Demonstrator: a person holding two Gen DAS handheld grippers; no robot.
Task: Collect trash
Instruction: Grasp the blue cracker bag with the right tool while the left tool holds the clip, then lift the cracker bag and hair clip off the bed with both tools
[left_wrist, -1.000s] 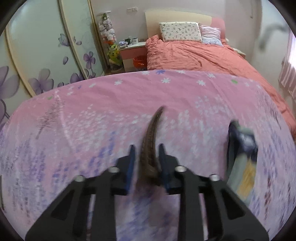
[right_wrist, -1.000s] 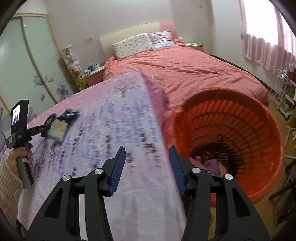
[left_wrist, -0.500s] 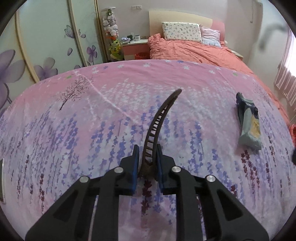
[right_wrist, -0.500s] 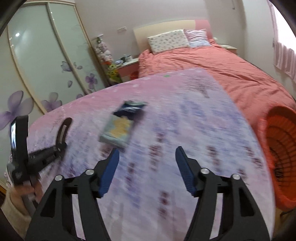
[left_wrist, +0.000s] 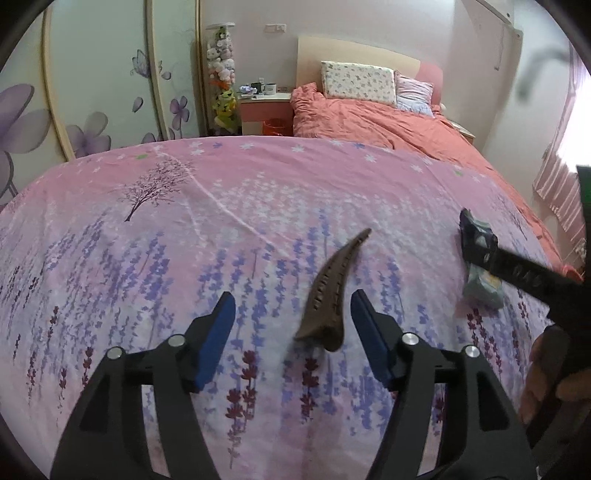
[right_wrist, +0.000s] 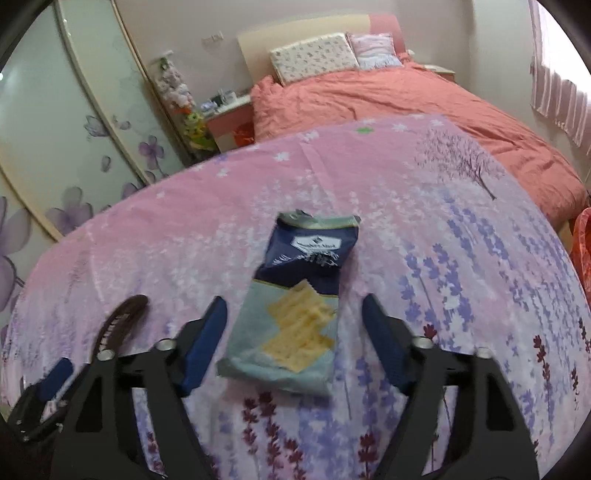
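The left claw (left_wrist: 291, 325) stood wide, both blue pads clear of the brown curved hair clip (left_wrist: 332, 295), which lay on the pink flowered worktop (left_wrist: 147, 258) in the lower centre of the left wrist frame. At the right edge of that frame sat the cracker wrapper (left_wrist: 480, 266). In the right wrist frame the right claw (right_wrist: 291, 336) was also wide, its pads on either side of the wrapper's lower end at frame centre, gripping nothing. An orange basket (right_wrist: 581, 251) showed at the right edge.
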